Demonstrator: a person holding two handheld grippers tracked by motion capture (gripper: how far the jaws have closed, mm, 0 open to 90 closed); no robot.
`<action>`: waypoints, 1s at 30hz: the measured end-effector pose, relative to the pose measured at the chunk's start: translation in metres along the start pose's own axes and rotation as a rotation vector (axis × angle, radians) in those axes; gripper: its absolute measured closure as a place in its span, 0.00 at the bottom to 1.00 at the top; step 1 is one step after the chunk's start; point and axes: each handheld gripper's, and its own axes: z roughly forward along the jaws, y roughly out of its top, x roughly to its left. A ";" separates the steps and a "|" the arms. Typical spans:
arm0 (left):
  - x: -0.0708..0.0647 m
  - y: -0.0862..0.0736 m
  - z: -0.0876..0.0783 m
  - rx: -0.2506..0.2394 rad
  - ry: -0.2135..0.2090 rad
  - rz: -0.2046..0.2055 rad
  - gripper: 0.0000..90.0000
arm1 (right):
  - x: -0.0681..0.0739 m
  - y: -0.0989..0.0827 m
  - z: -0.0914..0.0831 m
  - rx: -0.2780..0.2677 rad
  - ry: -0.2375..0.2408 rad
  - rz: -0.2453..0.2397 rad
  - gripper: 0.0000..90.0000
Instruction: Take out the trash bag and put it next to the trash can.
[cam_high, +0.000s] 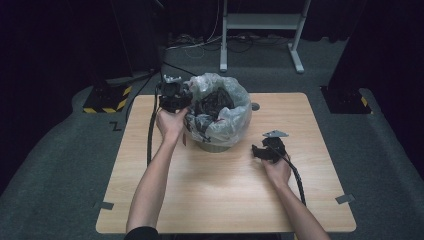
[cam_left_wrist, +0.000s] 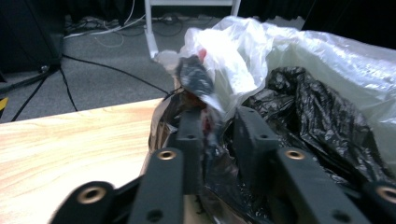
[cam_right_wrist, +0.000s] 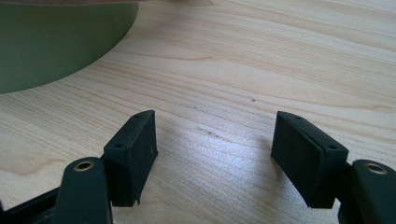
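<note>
A bin (cam_high: 216, 145) stands on the desk (cam_high: 220, 200), toward its far edge, lined with a clear bag (cam_high: 235, 112) whose rim puffs out over the top; inside it lies a crumpled black bag (cam_high: 215, 102).

The left tool (cam_high: 172, 95) is at the bin's left rim, held in the person's left hand (cam_high: 171, 122). In the left gripper view its jaws stand close together on film at that rim: clear bag (cam_left_wrist: 243, 60) gathered with some black bag (cam_left_wrist: 317, 112), the plastic bunched between the pads and a blurred twist of it rising above the near jaw. The jaws look clamped on the plastic (how much of each layer is caught I cannot tell). A small red patch (cam_left_wrist: 201, 53) shows in the bunched film near the jaw tips.

The right tool (cam_high: 267, 150) lies to the right of the bin and apart from it, resting low over the desk in the right hand (cam_high: 277, 170), its grey plate (cam_high: 275, 134) on top and its cable (cam_high: 297, 180) trailing back toward the near edge. In the right gripper view its jaws stand wide apart with only bare wood (cam_right_wrist: 224, 93) between them, and the bin's green wall (cam_right_wrist: 56, 42) is ahead to one side, not touched.
</note>
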 end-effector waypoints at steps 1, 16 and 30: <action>-0.001 0.000 0.001 0.004 0.004 0.003 0.87 | 0.000 0.000 0.000 0.000 0.004 -0.003 0.33; -0.009 -0.001 -0.009 0.008 -0.042 0.077 0.99 | -0.018 0.026 -0.034 -0.007 0.110 0.032 0.37; -0.010 -0.007 -0.011 -0.002 -0.147 0.061 0.99 | -0.017 0.114 -0.108 -0.154 0.238 0.050 0.34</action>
